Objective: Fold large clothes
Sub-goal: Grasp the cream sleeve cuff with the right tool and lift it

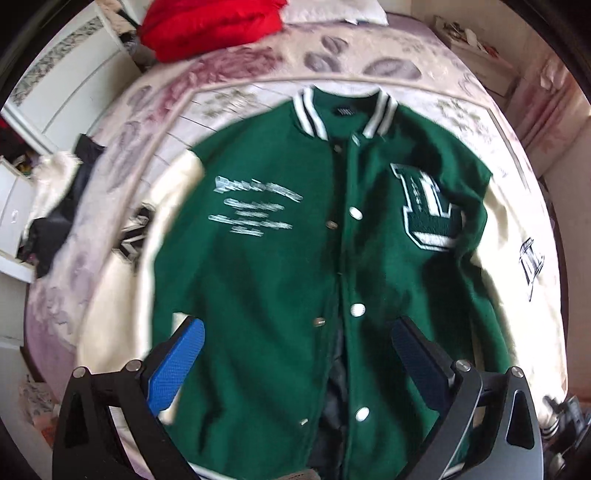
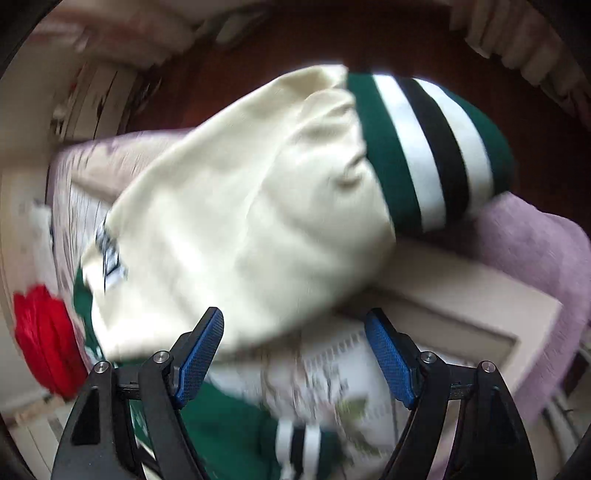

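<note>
green wool body: varsity jacket (image 1: 280, 258) lies face up on the floral bedspread (image 1: 229, 77), collar away from camera, front partly unsnapped near the hem
cream sleeve (image 2: 251, 221): right-wrist view, striped cuff (image 2: 428, 147) at the bed edge
left gripper (image 1: 297, 336): jaws wide apart above the lower front, holding nothing
right gripper (image 2: 295, 326): jaws wide apart, just beside the sleeve, nothing clamped
red bundle (image 1: 207, 26): head of bed
</note>
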The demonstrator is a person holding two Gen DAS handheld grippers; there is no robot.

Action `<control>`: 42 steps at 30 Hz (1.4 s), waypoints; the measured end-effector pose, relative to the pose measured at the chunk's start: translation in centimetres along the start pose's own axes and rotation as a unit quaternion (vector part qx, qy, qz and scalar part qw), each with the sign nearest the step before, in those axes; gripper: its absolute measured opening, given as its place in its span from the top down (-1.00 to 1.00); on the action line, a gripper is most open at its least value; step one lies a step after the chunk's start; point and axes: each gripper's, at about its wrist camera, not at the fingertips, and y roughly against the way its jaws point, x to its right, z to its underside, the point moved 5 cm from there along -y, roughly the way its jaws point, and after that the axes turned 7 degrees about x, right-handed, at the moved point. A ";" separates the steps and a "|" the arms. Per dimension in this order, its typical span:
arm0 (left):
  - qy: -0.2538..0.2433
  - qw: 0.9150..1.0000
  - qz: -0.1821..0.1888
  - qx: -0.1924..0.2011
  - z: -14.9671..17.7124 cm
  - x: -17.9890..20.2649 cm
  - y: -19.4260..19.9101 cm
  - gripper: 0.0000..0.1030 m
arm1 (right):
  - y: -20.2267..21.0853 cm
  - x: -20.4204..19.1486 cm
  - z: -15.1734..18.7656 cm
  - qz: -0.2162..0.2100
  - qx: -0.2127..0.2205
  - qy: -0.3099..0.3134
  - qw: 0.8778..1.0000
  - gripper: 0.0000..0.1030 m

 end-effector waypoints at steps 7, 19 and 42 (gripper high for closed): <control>-0.031 0.999 0.013 -0.019 2.8 4.0 -4.8 -1.00 | -3.0 -2.0 -2.2 -0.011 0.059 -0.008 0.998 -0.03; -0.035 0.999 0.007 -0.009 3.7 3.2 -4.2 -1.00 | 2.3 -9.2 -2.7 -0.021 0.149 0.058 0.987 0.89; 0.170 0.978 -0.110 -0.039 5.8 -25.5 -5.8 -1.00 | 2.0 -47.1 51.6 -0.176 0.046 0.690 0.701 0.92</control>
